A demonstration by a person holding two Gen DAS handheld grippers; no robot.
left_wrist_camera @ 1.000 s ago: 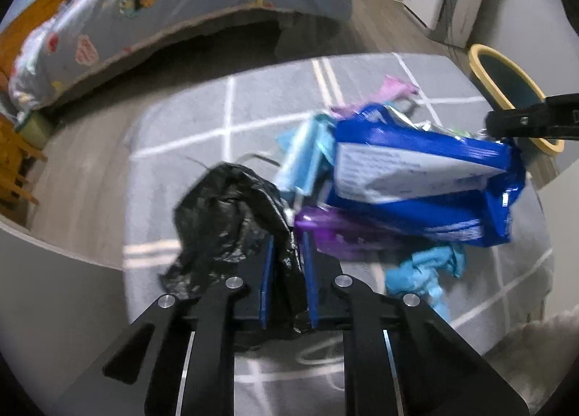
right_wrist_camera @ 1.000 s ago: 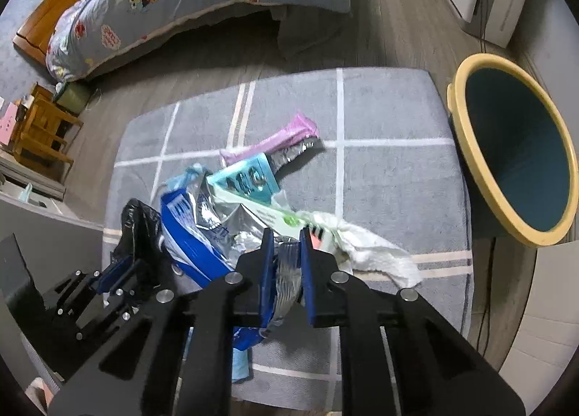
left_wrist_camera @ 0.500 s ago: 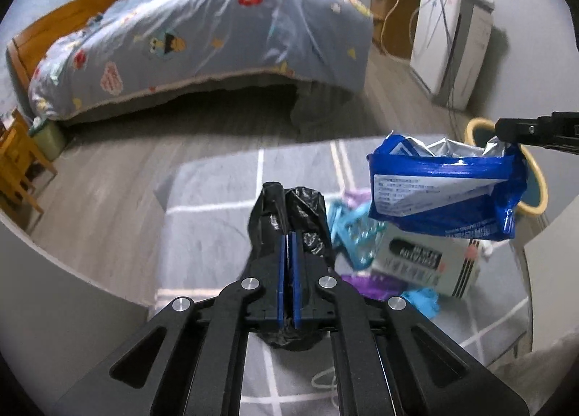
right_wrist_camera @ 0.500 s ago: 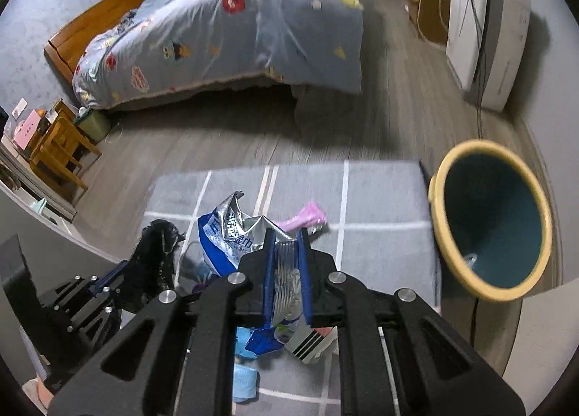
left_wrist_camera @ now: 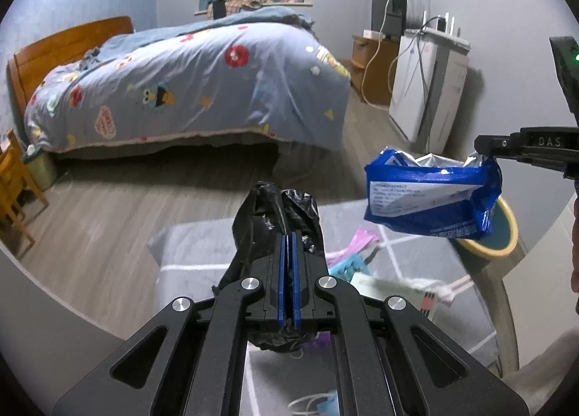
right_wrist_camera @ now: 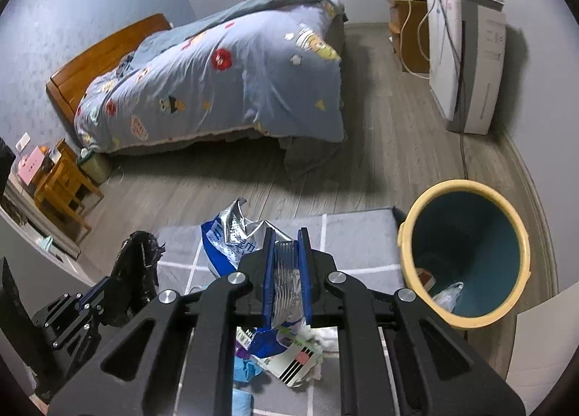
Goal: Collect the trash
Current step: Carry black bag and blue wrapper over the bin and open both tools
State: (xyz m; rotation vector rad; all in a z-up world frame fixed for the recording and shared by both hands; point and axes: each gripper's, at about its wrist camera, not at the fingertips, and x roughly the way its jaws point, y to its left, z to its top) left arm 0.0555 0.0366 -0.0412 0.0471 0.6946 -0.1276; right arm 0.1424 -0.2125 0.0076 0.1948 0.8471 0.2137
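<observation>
Two hand-held grippers are in view, each carrying one piece of trash above a grey rug (right_wrist_camera: 358, 242) with white grid lines.

Left gripper (left_wrist_camera: 288, 249): the jaws are fully closed, clamping one crumpled black plastic bag (left_wrist_camera: 277, 220). The bag bulges above the blue pads and hangs below them, clear of the rug.

Right gripper (right_wrist_camera: 287, 253): the jaws are closed on the silver foil edge of one blue snack bag (right_wrist_camera: 231, 238). In the left wrist view this bag (left_wrist_camera: 432, 198) hangs in the air from the right gripper (left_wrist_camera: 486, 151), open end up, in front of the bin.

One trash bin (right_wrist_camera: 465, 253), yellow rim and teal interior, stands on the floor just beside the rug's right edge. Some items already lie at its bottom; they cannot be identified.

Remaining trash on the rug, under both grippers: one pink wrapper (left_wrist_camera: 353, 242), one teal packet (left_wrist_camera: 351, 265), one white box with stripes (right_wrist_camera: 295, 367), one white tissue (left_wrist_camera: 430, 285) and one light blue crumpled item (right_wrist_camera: 246, 369).

One bed (right_wrist_camera: 217, 79) with a patterned blue quilt stands beyond the rug.
</observation>
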